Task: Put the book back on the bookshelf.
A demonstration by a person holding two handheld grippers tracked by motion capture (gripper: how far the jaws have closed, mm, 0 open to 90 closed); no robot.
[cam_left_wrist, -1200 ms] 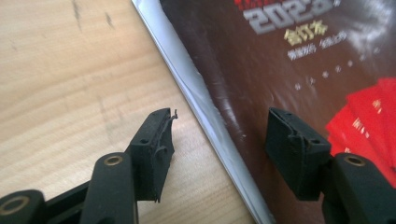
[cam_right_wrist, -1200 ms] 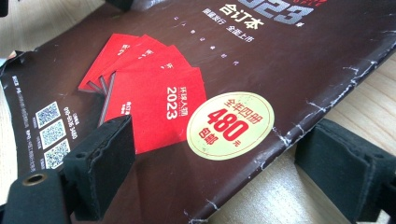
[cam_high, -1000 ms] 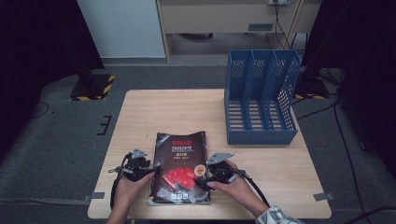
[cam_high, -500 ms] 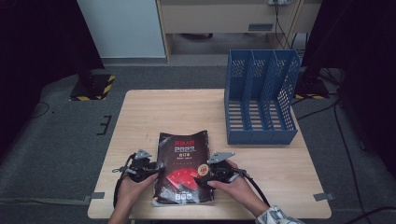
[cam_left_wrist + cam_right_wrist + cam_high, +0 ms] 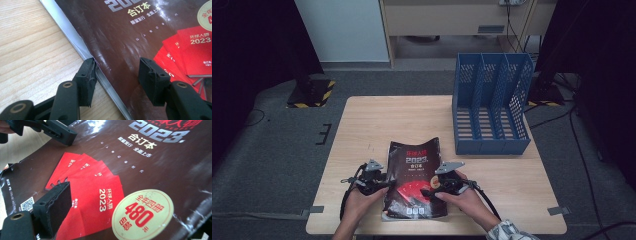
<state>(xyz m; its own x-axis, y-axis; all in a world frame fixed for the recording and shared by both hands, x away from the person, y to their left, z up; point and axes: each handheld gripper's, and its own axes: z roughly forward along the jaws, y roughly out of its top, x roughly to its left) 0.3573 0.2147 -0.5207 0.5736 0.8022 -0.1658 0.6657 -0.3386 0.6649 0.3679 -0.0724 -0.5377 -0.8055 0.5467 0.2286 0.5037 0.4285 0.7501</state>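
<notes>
A dark brown magazine (image 5: 413, 175) with red booklets and "2023" printed on its cover lies near the table's front edge, its far end bowed upward. My left gripper (image 5: 381, 184) is at its left edge. In the left gripper view the gripper (image 5: 117, 75) straddles that edge of the magazine (image 5: 130, 32), one finger (image 5: 86, 78) on the wood and touching the edge, the other over the cover; the jaws have just been opening. My right gripper (image 5: 435, 189) is at the magazine's right side. One of its fingers (image 5: 53, 208) rests on the cover (image 5: 140, 170); the other is hidden.
A blue three-slot file holder (image 5: 492, 107) stands at the table's back right. Bare wood (image 5: 387, 120) stretches behind the magazine. The left gripper's finger (image 5: 58, 132) reaches in at the top left of the right gripper view. Cables trail from both grippers toward the front edge.
The left gripper has edged right against the magazine's side, and the magazine has shifted slightly right with its far end bowing up more. The right hand has stayed put.
</notes>
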